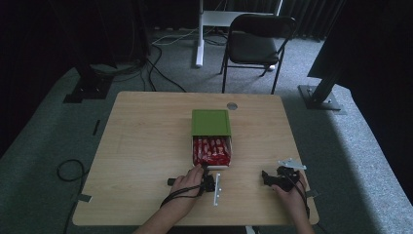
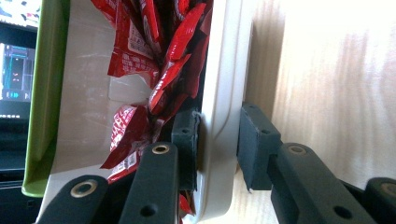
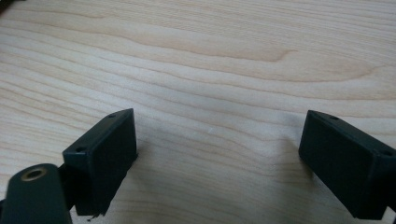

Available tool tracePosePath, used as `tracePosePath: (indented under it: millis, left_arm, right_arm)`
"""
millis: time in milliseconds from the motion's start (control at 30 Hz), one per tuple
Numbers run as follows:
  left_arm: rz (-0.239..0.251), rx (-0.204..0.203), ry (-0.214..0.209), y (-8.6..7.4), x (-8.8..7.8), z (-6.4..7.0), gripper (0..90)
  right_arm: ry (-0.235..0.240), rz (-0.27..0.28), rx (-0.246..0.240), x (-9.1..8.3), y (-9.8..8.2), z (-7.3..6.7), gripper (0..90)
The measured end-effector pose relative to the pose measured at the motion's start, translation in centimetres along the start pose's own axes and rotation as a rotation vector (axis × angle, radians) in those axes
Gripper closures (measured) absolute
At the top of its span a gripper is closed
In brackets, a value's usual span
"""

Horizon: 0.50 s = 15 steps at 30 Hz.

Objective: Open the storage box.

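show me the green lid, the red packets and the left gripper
green lid (image 1: 210, 122), high view, middle of its top
red packets (image 1: 211, 150), high view, middle of the pile
left gripper (image 2: 218, 140), left gripper view, midway between its fingertips

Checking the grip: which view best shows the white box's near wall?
The left gripper view: the box wall stands close up between the left tool's pads, red packets behind it. The high view shows the box small and far off. The right gripper view faces bare table.
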<state>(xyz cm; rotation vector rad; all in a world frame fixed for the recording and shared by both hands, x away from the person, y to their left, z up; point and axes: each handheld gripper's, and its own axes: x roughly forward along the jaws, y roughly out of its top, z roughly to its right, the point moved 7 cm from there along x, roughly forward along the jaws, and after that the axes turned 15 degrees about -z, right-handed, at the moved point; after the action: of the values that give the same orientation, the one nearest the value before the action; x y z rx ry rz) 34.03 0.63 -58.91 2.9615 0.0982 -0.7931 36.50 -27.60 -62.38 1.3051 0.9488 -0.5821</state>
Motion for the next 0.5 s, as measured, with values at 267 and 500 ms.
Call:
tracePosePath:
  millis: [267,500]
  left_arm:
    - [-0.004,0.009,-0.010,-0.1,-0.7,0.7,71.5]
    - [-0.005,0.012,-0.018,-0.3,-1.4,1.3,71.5]
  right_arm:
    - [0.000,0.000,0.000,0.0,0.0,0.0,10.6]
    - [0.000,0.001,0.000,0.0,0.0,0.0,10.7]
